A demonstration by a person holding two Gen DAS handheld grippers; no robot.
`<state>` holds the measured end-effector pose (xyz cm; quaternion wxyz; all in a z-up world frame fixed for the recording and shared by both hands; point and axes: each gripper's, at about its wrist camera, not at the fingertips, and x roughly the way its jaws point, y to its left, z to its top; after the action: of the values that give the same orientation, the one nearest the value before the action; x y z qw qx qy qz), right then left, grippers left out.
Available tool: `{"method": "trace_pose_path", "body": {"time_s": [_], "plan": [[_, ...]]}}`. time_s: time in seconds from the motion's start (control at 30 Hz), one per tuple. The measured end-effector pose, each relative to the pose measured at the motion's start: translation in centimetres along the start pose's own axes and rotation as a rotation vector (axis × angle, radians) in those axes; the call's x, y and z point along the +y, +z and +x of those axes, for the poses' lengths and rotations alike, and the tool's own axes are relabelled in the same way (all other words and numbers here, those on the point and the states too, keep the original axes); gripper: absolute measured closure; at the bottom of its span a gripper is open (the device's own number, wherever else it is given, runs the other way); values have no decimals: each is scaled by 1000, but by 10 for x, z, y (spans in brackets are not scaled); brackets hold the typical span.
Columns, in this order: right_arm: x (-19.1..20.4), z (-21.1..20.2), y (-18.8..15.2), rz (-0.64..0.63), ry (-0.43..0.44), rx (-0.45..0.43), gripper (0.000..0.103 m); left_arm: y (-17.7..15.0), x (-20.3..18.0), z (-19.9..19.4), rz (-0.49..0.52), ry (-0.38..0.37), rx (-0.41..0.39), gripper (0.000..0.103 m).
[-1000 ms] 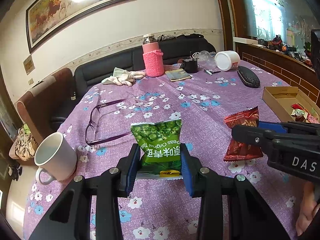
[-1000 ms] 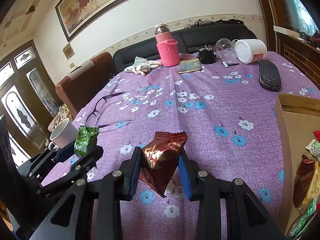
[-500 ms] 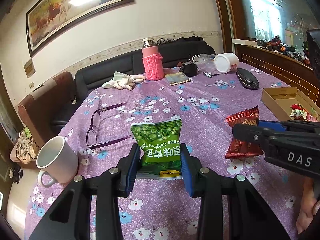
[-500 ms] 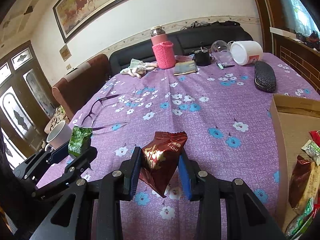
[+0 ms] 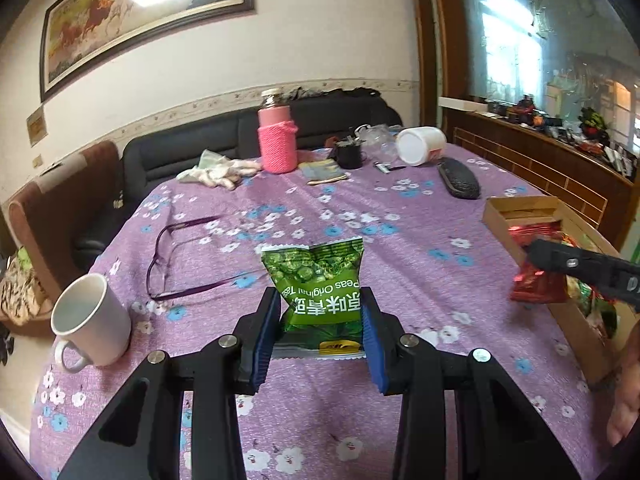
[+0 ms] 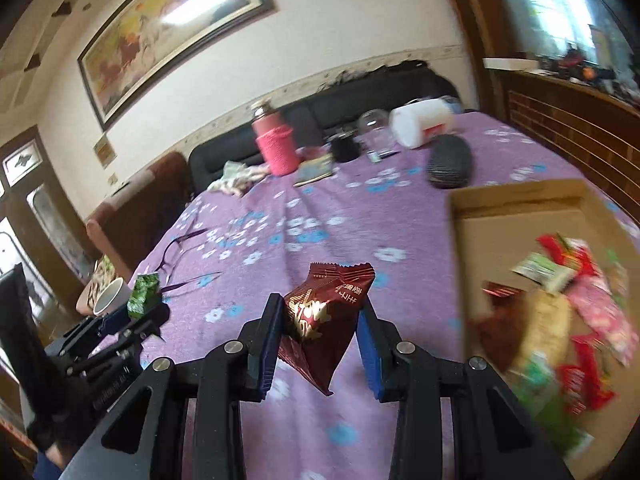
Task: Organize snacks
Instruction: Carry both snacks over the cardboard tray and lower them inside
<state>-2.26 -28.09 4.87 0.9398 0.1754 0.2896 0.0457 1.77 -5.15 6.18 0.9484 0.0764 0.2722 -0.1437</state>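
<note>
**Two packets held, the box to our right**

We judge the step to be carrying both snacks to the shallow brown cardboard box [image 6: 516, 200]. To do it well, we should bring each packet clear over the rim before letting go. Our right gripper [image 6: 320, 340] is clamped on the dark red foil snack packet [image 6: 324, 316], which hangs above the purple flowered tablecloth [image 5: 400, 232], just beside the box. Our left gripper [image 5: 320, 320] pinches the green pea packet [image 5: 320, 280], upright between its pads.
</note>
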Motion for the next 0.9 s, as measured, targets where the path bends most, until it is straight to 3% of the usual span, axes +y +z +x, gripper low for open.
{"method": "trace_pose_path", "body": {"time_s": [0.17,0.4,0.63,0.9], "plan": [[-58,-55,-3,68,-98,-108,65,2,-15,-9,13,-89,-1,65],[-142,-84,-7,246,-197,-151,65,14,-69,-26,93,-189,13,65],[-159,-82,-14,280,-183,-138,65,23,-161,-22,188,-374,78,65],[-178,-74,-21,352,-272,-90,65,14,-240,4,236,-487,186,65]]}}
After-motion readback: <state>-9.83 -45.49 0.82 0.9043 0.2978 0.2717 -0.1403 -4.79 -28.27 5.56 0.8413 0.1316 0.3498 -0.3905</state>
